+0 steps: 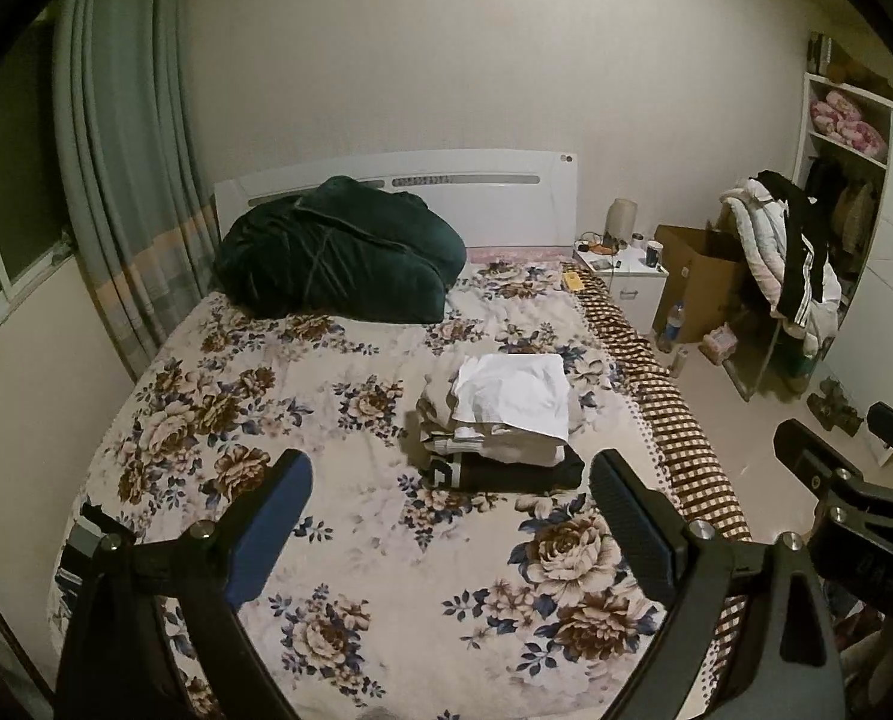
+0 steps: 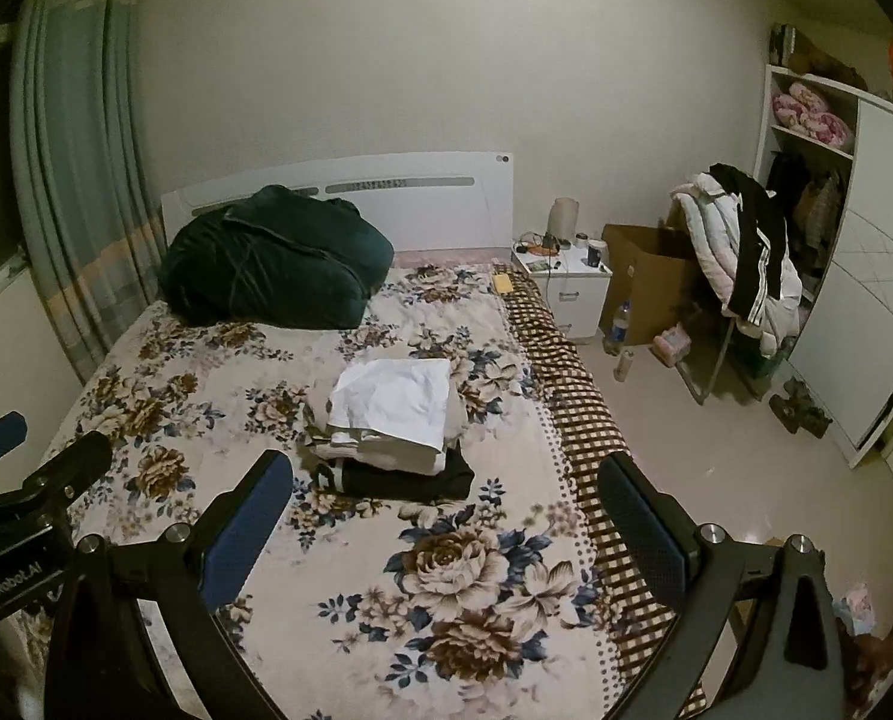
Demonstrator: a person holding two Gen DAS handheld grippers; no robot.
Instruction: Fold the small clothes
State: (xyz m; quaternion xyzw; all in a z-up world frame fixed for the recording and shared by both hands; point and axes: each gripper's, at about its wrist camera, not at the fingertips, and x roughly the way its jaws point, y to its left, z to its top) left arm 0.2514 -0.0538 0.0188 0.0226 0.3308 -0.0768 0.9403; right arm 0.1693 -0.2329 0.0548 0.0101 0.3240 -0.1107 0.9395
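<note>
A stack of folded clothes (image 1: pixel 506 420) lies on the floral bedspread (image 1: pixel 338 516), right of the bed's middle. A white garment (image 1: pixel 515 393) lies on top and a black one (image 1: pixel 506 471) at the bottom. The stack also shows in the right wrist view (image 2: pixel 392 426). My left gripper (image 1: pixel 449 516) is open and empty, held above the bed just short of the stack. My right gripper (image 2: pixel 446 516) is open and empty, near the bed's right edge. Each gripper shows at the edge of the other's view.
A dark green bundled duvet (image 1: pixel 338 252) lies at the headboard. A checked blanket (image 1: pixel 674 414) runs along the bed's right edge. A white nightstand (image 1: pixel 626 273), a cardboard box (image 1: pixel 698 276), a chair piled with jackets (image 1: pixel 788 252), bottles and a wardrobe (image 2: pixel 854 300) stand at the right.
</note>
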